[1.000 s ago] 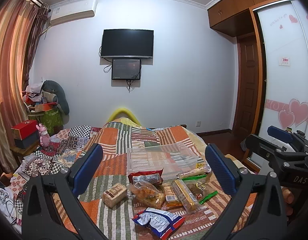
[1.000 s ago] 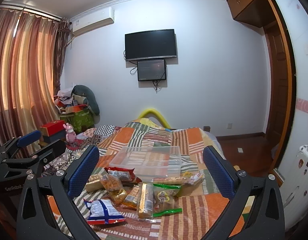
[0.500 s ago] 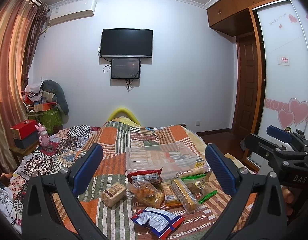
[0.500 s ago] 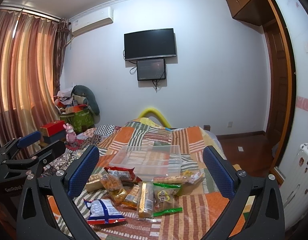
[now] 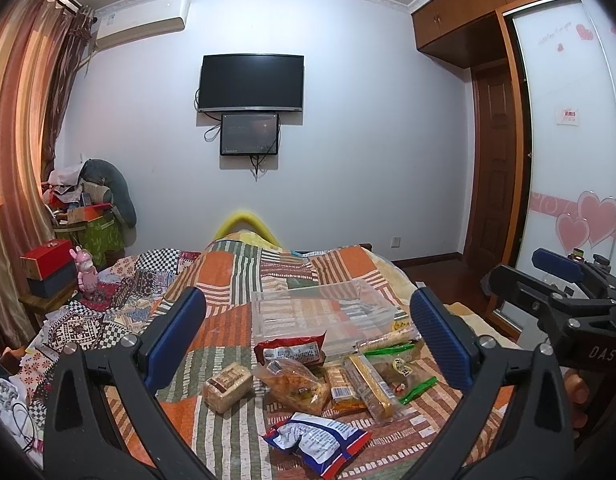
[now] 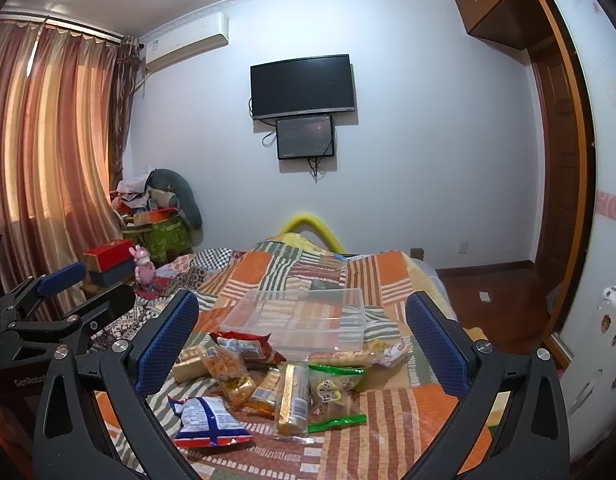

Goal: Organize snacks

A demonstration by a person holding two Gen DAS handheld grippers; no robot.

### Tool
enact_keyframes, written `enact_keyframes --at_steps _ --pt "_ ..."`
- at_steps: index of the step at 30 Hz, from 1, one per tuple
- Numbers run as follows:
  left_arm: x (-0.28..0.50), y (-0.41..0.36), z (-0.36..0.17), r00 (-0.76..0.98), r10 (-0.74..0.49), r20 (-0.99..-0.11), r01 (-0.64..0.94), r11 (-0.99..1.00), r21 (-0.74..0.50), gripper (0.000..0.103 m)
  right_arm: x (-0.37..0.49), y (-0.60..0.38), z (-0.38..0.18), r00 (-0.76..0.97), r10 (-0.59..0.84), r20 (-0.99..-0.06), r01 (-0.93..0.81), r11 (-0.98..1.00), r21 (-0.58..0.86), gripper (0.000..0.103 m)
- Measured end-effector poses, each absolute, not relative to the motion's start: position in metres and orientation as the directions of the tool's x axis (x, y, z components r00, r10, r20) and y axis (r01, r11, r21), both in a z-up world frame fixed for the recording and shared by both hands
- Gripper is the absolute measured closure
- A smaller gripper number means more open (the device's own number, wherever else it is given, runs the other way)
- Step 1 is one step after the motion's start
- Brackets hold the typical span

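Item: my left gripper (image 5: 308, 332) and right gripper (image 6: 302, 330), both spread wide and empty, framing loose snack packets (image 5: 328, 376) at lower centre, below the clear bin (image 5: 320, 312) awaiting them.

Both fisheye cameras look forward between their own blue-padded tongs, down the length of a bed with a patchwork quilt (image 5: 244, 276) toward the far wall and its television (image 5: 251, 83). The left wrist view sits left of the right one: the right tongs (image 5: 564, 280) show at its right edge, the left tongs (image 6: 64, 292) at the other's left edge. Both share the clear plastic bin (image 5: 320, 312) and snack packets (image 6: 268, 380), near, in the lower middle.
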State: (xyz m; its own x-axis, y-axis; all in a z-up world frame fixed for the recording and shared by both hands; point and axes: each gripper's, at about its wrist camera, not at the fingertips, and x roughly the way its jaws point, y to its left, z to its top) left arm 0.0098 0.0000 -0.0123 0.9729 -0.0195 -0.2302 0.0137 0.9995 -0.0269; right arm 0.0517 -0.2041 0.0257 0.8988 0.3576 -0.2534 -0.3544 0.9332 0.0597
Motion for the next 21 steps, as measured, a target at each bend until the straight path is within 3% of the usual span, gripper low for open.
enact_keyframes --at_steps 5,10,15,21 --pt "0.022 0.006 -0.02 0.964 -0.022 -0.264 0.015 1.0 -0.027 0.01 0.062 -0.206 0.018 0.885 0.365 -0.289 -0.358 0.93 0.076 0.002" --pt "0.043 0.018 -0.033 0.944 -0.013 -0.33 0.012 1.0 -0.005 0.023 0.081 -0.209 0.003 0.859 0.357 -0.368 -0.349 0.933 0.089 0.014" --pt "0.071 0.038 -0.059 0.907 0.018 -0.42 0.001 0.999 0.046 0.028 0.107 -0.213 -0.019 0.805 0.34 -0.486 -0.33 0.938 0.11 0.025" --pt "0.11 0.069 -0.094 0.846 0.022 -0.533 -0.005 0.999 0.034 0.03 0.131 -0.212 -0.044 0.737 0.352 -0.577 -0.338 0.931 0.136 0.026"
